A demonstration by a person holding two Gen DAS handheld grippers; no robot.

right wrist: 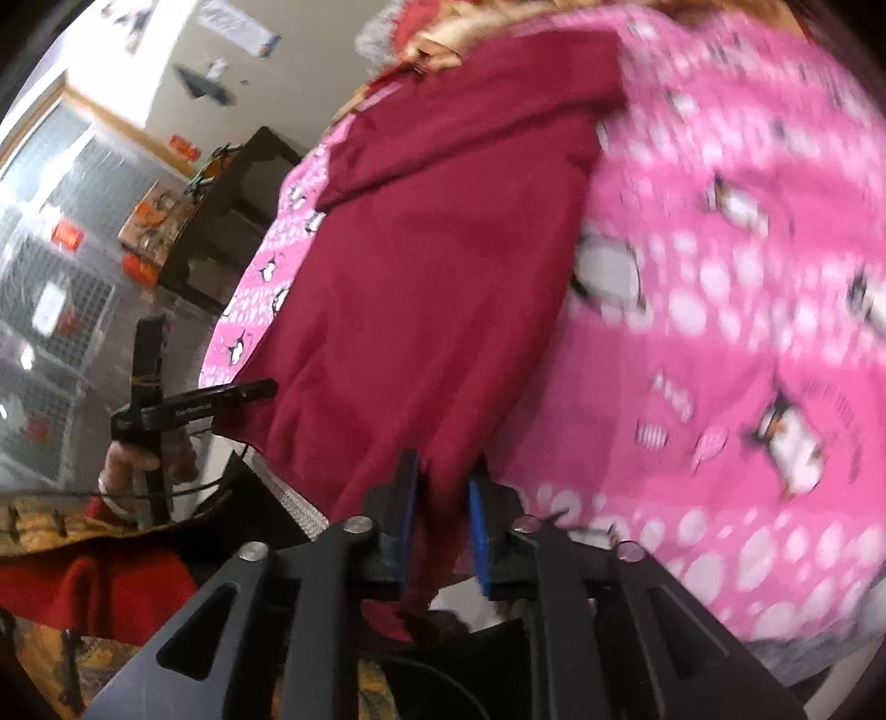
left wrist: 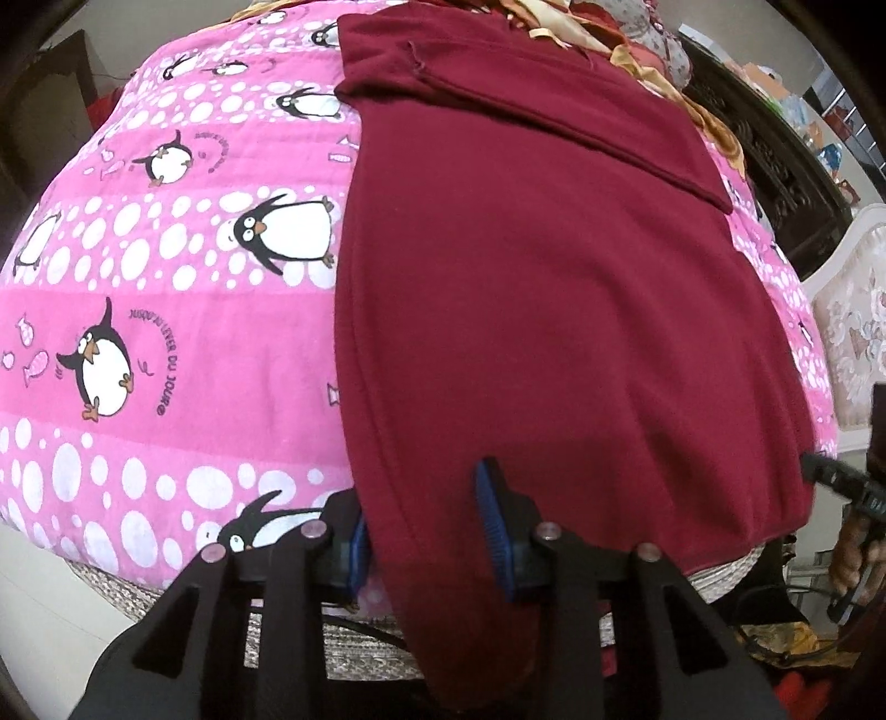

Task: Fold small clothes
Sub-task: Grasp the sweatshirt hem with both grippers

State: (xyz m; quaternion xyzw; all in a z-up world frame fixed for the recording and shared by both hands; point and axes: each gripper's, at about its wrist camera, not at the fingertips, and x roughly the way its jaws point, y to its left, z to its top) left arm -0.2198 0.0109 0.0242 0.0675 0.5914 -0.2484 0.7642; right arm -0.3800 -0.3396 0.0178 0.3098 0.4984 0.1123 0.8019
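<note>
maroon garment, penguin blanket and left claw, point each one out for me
maroon garment [left wrist: 554, 310], left wrist view, flat middle of the cloth
penguin blanket [left wrist: 183, 310], left wrist view, bare pink band beside the garment
left claw [left wrist: 429, 540], left wrist view, midway between its blue pads

Pale wall [right wrist: 183, 33], dark wooden cabinet [right wrist: 232, 210], wire-mesh shelving [right wrist: 50, 266] alongside

Bedroom: penguin-print bedspread [left wrist: 166, 277]
</note>
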